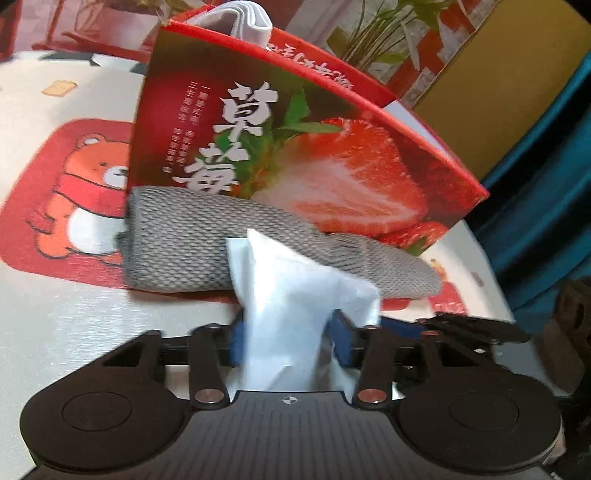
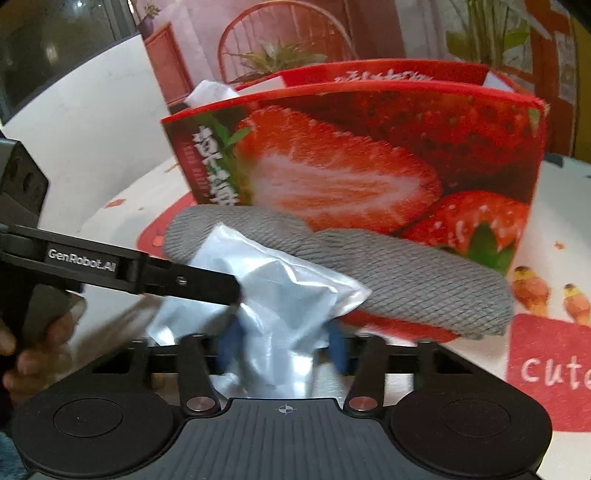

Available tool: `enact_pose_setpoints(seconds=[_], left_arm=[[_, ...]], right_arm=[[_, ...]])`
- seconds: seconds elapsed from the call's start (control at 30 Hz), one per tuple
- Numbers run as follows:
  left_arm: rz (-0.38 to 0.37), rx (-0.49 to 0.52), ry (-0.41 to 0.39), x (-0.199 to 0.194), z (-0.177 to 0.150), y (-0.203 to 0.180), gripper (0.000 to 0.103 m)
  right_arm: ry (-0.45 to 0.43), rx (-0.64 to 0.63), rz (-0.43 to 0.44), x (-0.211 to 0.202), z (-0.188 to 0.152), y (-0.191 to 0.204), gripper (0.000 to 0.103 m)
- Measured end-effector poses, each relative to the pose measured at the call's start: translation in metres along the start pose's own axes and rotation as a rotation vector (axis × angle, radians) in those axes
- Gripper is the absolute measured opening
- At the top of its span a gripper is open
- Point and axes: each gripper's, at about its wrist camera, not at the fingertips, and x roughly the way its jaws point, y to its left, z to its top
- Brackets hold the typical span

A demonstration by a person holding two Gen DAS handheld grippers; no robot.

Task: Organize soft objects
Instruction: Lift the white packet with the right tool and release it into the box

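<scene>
A crinkled white plastic packet (image 1: 295, 291) sits between the blue pads of my left gripper (image 1: 290, 332), which is shut on it. In the right wrist view the same packet (image 2: 280, 280) is also pinched by my right gripper (image 2: 282, 343). The left gripper (image 2: 236, 295) reaches in from the left onto the packet's edge. Just behind the packet a rolled grey knitted cloth (image 1: 184, 243) (image 2: 424, 280) lies on the table against a red strawberry box (image 1: 332, 158) (image 2: 369, 166). A white cloth (image 1: 243, 18) (image 2: 208, 92) sticks out of the box's open top.
The table cover (image 1: 55, 332) is white with a red bear picture (image 1: 85, 177) and a red "cute" patch (image 2: 546, 369). A person's hand (image 2: 22, 354) holds the left gripper's handle. A blue curtain (image 1: 546, 184) hangs at the right, and potted plants stand behind the box.
</scene>
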Motion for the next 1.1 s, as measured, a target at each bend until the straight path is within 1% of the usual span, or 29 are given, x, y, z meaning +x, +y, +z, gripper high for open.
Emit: enact_pose_setpoints(seconds=[0.07, 0.1, 0.17, 0.27, 0.37, 0.43, 0.5, 0.6, 0.7, 0.77, 0.83, 0.93, 1.1], left_arm=[[-0.024, -0.039, 0.002, -0.003, -0.002, 0.006, 0.038], [-0.029, -0.049, 0.005, -0.005, -0.003, 0.007, 0.037], [-0.027, -0.045, 0.012, -0.008, -0.005, 0.006, 0.037], [-0.028, -0.04, 0.009, -0.014, -0.006, 0.005, 0.037], [-0.04, -0.035, -0.018, -0.025, -0.002, 0.003, 0.037], [-0.046, -0.015, -0.05, -0.035, 0.005, -0.003, 0.037], [-0.051, 0.013, -0.087, -0.045, 0.014, -0.01, 0.037], [-0.06, 0.056, -0.151, -0.061, 0.034, -0.024, 0.037], [-0.071, 0.1, -0.213, -0.075, 0.058, -0.037, 0.037], [-0.076, 0.123, -0.239, -0.079, 0.074, -0.043, 0.037], [-0.077, 0.137, -0.254, -0.078, 0.092, -0.049, 0.037], [-0.071, 0.157, -0.265, -0.066, 0.114, -0.059, 0.038], [-0.054, 0.152, -0.234, -0.035, 0.146, -0.061, 0.04]], right_arm=[[0.0, -0.014, -0.009, -0.001, 0.0, 0.002, 0.035], [0.0, -0.004, -0.007, -0.001, 0.0, 0.0, 0.033], [0.002, 0.012, -0.003, -0.003, 0.0, -0.002, 0.028], [0.003, 0.017, 0.005, -0.007, -0.002, -0.001, 0.027], [-0.021, 0.029, 0.012, -0.014, -0.002, 0.0, 0.024], [-0.051, 0.035, 0.016, -0.022, 0.003, 0.0, 0.023], [-0.087, 0.037, 0.008, -0.032, 0.01, 0.0, 0.018], [-0.154, 0.032, 0.011, -0.047, 0.026, -0.001, 0.019], [-0.235, -0.013, -0.004, -0.066, 0.048, 0.0, 0.019], [-0.278, -0.033, -0.011, -0.075, 0.063, -0.002, 0.019], [-0.314, -0.05, -0.022, -0.083, 0.079, -0.005, 0.019], [-0.344, -0.068, -0.05, -0.084, 0.103, -0.012, 0.019], [-0.347, -0.086, -0.11, -0.068, 0.134, -0.029, 0.019]])
